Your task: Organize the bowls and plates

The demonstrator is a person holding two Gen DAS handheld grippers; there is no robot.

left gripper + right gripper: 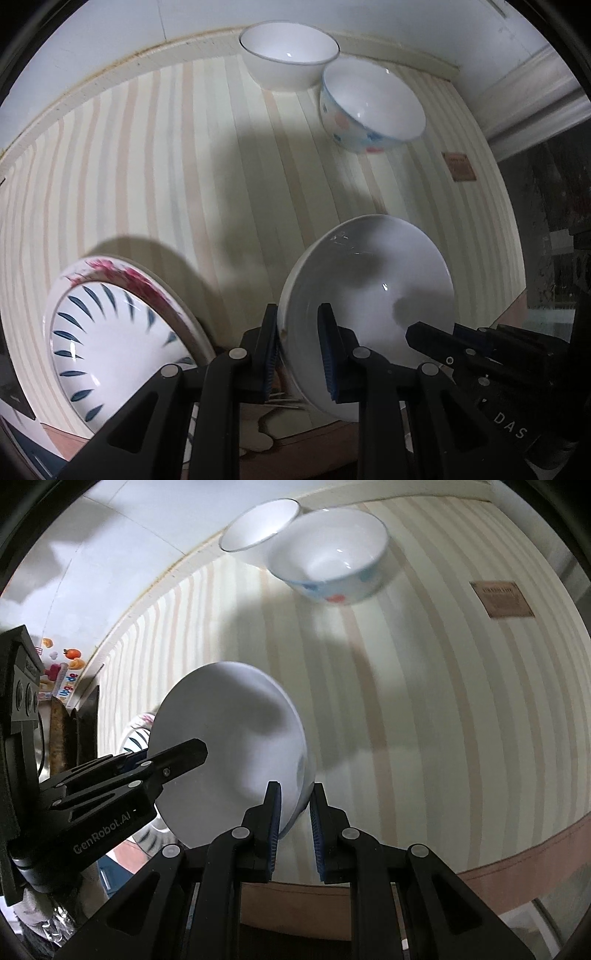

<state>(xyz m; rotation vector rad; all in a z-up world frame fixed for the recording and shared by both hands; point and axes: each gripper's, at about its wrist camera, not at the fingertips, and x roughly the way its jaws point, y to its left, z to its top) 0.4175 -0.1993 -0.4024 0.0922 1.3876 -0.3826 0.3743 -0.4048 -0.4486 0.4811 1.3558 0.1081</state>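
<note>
White bowl [369,295] hangs above the striped surface [184,166] at lower centre, both grippers' jaws pinching its rim: left gripper [300,350], right gripper [295,830]. Carrying looks under way; next, I judge, set it by the two bowls [288,55] at top.

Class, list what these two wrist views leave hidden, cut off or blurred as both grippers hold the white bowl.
- White bowl: its base is hidden in both views; the left gripper and right gripper cover parts of the rim.
- Blue-dash plate: cut off by the left view's lower edge and the gripper, motion-blurred.
- Brown label on the striped cloth: print too small and blurred.
- Plain bowl: the spotted bowl hides where they meet.
</note>
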